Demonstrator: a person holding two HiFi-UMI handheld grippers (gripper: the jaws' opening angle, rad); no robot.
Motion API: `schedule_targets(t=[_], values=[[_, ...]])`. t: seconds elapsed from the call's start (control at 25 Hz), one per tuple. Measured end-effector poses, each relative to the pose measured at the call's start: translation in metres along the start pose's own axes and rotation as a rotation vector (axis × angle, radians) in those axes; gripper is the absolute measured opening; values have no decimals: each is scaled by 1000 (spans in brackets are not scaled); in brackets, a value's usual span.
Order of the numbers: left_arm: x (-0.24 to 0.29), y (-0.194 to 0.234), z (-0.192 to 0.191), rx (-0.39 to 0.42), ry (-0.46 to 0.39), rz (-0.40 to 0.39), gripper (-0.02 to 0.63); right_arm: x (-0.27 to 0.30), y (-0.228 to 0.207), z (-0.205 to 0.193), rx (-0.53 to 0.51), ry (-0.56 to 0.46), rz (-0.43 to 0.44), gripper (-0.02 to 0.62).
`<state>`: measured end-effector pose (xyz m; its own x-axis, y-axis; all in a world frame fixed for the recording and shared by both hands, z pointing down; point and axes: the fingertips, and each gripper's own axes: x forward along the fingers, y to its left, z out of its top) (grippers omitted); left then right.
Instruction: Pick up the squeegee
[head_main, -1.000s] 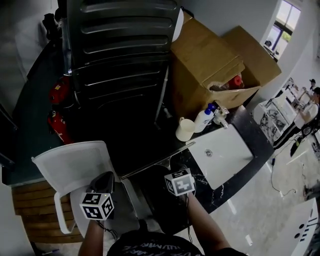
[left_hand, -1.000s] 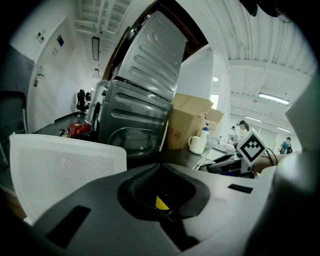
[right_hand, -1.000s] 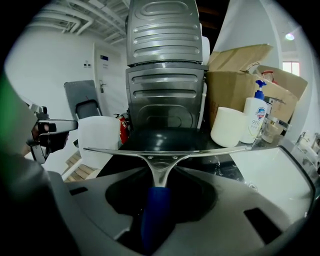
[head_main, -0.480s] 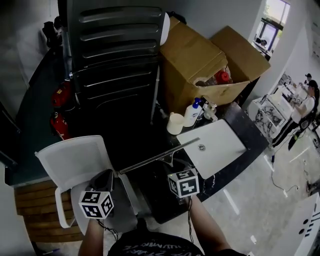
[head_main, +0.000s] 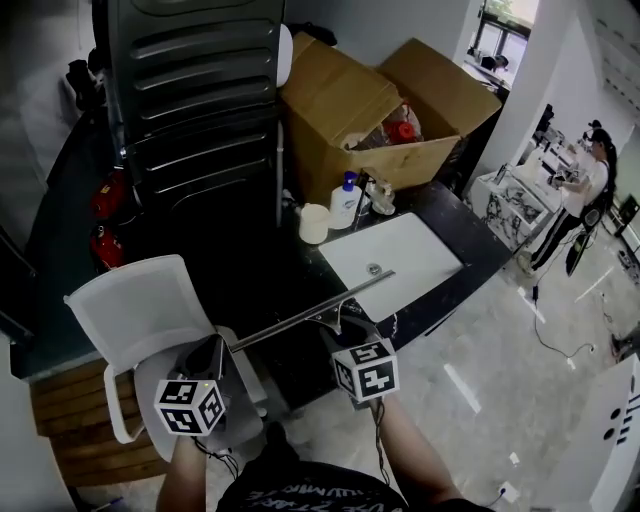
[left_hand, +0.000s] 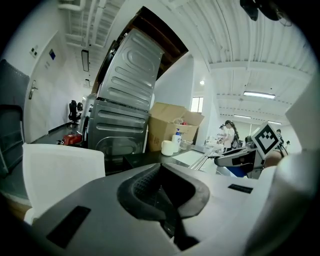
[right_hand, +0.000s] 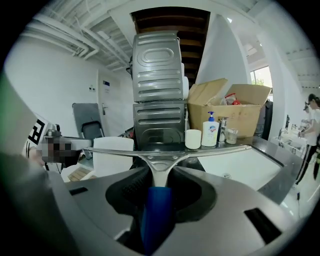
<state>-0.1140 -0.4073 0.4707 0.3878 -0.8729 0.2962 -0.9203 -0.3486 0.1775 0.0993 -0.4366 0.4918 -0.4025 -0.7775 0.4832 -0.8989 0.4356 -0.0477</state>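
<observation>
The squeegee has a long metal blade (head_main: 310, 313) and a blue handle (right_hand: 156, 210). My right gripper (head_main: 340, 330) is shut on that handle and holds the squeegee in the air in front of the counter. In the right gripper view the blade (right_hand: 160, 150) runs level across the picture just beyond the right gripper (right_hand: 159, 186). My left gripper (head_main: 208, 358) hangs over the white chair's seat at the lower left. In the left gripper view this left gripper (left_hand: 162, 192) has its dark pads together with nothing between them.
A black counter (head_main: 470, 255) holds a white sink (head_main: 410, 262), a soap bottle (head_main: 345, 200) and a white cup (head_main: 313, 223). Open cardboard boxes (head_main: 345, 105) and a tall dark metal machine (head_main: 190, 100) stand behind. A white chair (head_main: 135, 310) is at the left. A person (head_main: 580, 180) stands far right.
Both grippers have risen and drawn back from the counter. The squeegee has come along in the right gripper. The sink and boxes now lie farther up and left in the head view.
</observation>
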Motion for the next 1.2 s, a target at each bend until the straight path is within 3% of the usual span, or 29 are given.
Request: schedule_targets(t=[0.4,0.76,1.2], values=[[-77,-71,-36,10,-5,-11,20,-110,2,-50,16,-45,-64,156],[-155,-126,-82,12,7,-20,20,-196,15,-119,40,-27,-104,155],[-202,-159,-126,-4,37,-14,20,-248,25,-179,51,18,-98,153]])
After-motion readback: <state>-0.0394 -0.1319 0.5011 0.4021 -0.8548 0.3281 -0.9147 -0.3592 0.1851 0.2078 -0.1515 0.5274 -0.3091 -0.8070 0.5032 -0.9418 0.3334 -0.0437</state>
